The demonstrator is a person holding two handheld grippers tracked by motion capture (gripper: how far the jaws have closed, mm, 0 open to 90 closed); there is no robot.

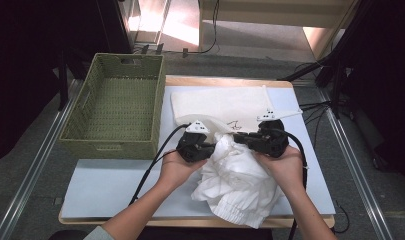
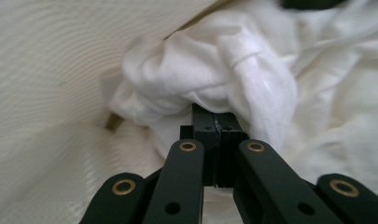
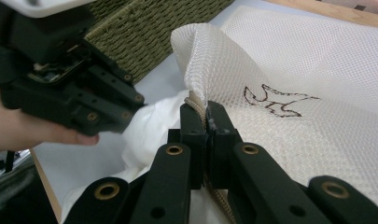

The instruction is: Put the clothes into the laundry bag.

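Mesh bag point(image 1: 215, 102) lies flat at 12 o'clock on the tabletop point(image 1: 115, 185), its mouth edge facing the person. White garment point(image 1: 240, 180) is bunched at 6 o'clock from that mouth, touching it. R gripper point(image 3: 206, 109) has its jaws clenched on the bag's zip edge, lifting it into a flap. L gripper point(image 2: 214, 112), jaws clamped on a fold of garment, sits just beside at 9 o'clock of the R one. Opening lies at 12 from the L jaws, so, imo, the cloth goes straight fwd under the raised flap. Basket point(image 1: 115, 100) waits at 10 o'clock.
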